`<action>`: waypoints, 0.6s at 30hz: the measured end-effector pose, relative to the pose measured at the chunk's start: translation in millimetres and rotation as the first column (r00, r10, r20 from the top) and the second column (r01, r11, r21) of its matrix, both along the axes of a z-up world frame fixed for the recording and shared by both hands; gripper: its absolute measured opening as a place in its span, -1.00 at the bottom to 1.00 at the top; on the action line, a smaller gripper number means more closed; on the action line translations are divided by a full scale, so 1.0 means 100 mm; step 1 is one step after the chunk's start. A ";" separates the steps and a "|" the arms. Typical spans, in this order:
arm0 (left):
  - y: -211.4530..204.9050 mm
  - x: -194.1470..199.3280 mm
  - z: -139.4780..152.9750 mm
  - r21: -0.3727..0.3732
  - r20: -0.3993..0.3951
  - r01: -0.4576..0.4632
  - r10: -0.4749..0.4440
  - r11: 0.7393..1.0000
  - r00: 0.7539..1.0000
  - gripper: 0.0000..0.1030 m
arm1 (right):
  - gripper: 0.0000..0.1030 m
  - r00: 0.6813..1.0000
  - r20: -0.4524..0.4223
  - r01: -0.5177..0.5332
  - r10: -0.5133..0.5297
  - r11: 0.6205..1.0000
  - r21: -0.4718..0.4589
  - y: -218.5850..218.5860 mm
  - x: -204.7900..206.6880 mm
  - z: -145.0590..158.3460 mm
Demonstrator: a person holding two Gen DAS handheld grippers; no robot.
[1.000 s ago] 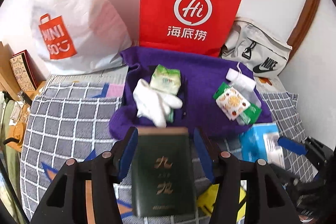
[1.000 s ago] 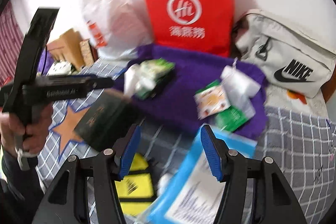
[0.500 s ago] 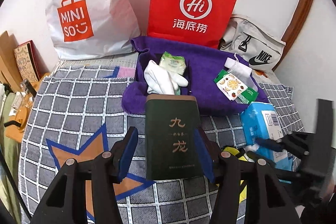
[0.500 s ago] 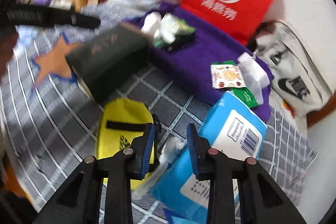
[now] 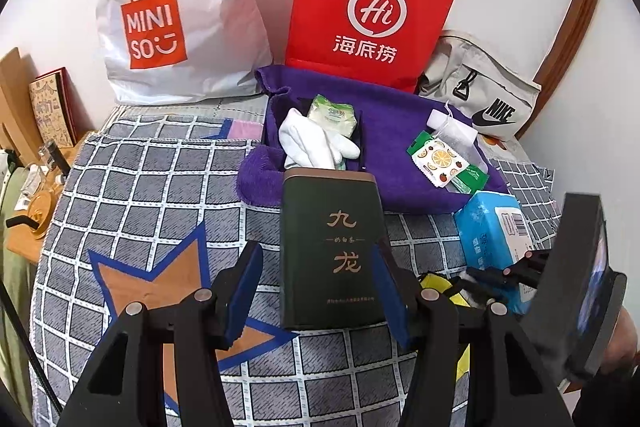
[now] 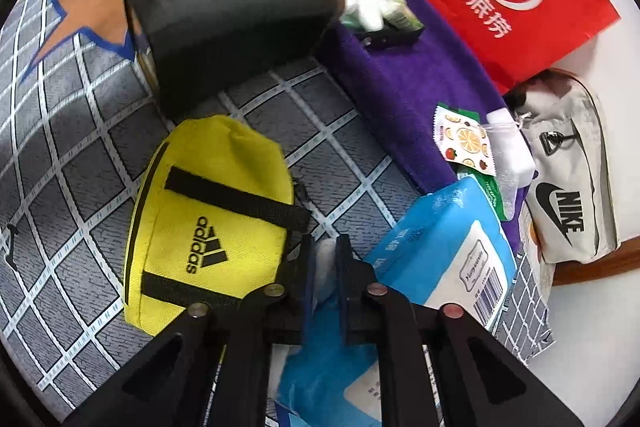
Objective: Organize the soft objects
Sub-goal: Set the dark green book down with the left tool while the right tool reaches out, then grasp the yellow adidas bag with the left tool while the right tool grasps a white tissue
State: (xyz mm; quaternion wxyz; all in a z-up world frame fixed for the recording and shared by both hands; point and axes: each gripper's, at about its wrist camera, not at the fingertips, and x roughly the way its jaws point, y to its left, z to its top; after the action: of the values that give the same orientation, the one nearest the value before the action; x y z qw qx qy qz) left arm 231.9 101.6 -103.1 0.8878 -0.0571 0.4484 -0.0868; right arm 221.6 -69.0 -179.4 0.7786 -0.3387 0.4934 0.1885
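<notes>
Now tissue pinched btwn right hand-held gripper jaws.

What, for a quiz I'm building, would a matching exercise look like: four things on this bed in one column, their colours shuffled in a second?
Things:
1. tea tin
2. pouch
3. towel
4. tissue pack

Colours:
A. yellow
B. purple
C. light blue
D. dark green

Pairs: 1-D, 2-A, 3-B, 4-C
</notes>
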 end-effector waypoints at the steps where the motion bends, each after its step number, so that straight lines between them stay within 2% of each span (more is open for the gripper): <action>1: 0.01 -0.02 0.01 0.001 0.001 -0.006 0.006 1.000 1.000 0.03 | -0.85 1.000 -0.004 0.019 -0.019 0.999 0.035 -0.03 0.01 0.04; 5: -0.01 -0.15 0.02 0.007 0.003 -0.012 0.012 1.000 1.000 0.03 | -0.85 0.997 -0.001 0.082 -0.083 0.978 0.190 -0.18 -0.13 0.26; 11: -0.12 -0.35 -0.06 0.009 -0.021 -0.025 0.025 1.000 0.999 0.03 | -0.85 0.984 0.024 0.158 -0.177 0.924 0.348 -0.40 -0.34 0.50; 14: -0.23 -0.47 -0.13 0.011 -0.039 -0.018 0.019 1.000 0.999 0.03 | -0.85 0.981 0.019 0.169 -0.195 0.893 0.418 -0.49 -0.49 0.60; 18: -0.40 -0.60 -0.24 0.008 -0.065 -0.002 0.002 1.000 0.998 0.08 | -0.85 0.982 0.018 0.160 -0.190 0.869 0.469 -0.57 -0.70 0.65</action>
State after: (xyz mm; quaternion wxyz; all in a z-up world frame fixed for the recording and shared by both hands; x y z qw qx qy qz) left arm 172.0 61.4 -126.8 0.8730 -0.0570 0.4773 -0.0822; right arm 151.5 -126.2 -114.1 0.8661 -0.1018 0.4376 0.2192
